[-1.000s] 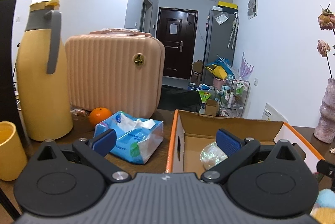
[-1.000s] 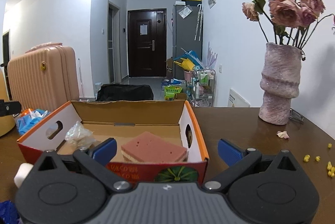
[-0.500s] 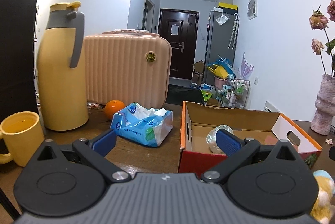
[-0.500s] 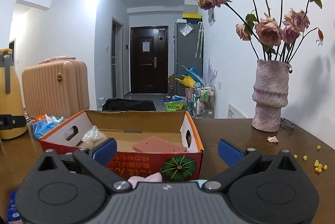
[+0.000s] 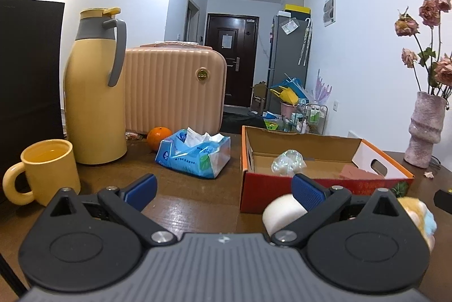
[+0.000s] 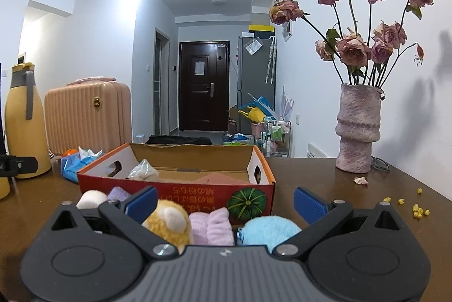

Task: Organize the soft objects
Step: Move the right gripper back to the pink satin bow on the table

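An open cardboard box (image 5: 245, 161) (image 6: 175, 187) with a red front sits on the brown table. Inside lie a clear-wrapped bundle (image 5: 288, 163) (image 6: 142, 171) and a pink sponge block (image 5: 357, 171) (image 6: 220, 178). In front of the box rest soft toys: a yellow plush (image 6: 169, 223) (image 5: 415, 210), a pink plush (image 6: 212, 225), a light blue plush (image 6: 268, 228) and a white round one (image 5: 278, 213) (image 6: 91, 197). My left gripper (image 5: 223, 187) is open, above the table left of the box. My right gripper (image 6: 226, 199) is open, just over the plush toys.
A blue tissue pack (image 5: 195, 153), an orange (image 5: 158, 136), a yellow jug (image 5: 94, 93), a yellow mug (image 5: 45, 169), a pink case (image 5: 175, 90) and a black bag (image 5: 28, 81) stand left. A pink vase of dried roses (image 6: 357, 129) stands right, with yellow crumbs (image 6: 415, 207) nearby.
Both grippers have drawn back and lifted away from the box. The plush toys in front of the box have come into view. Both stay open.
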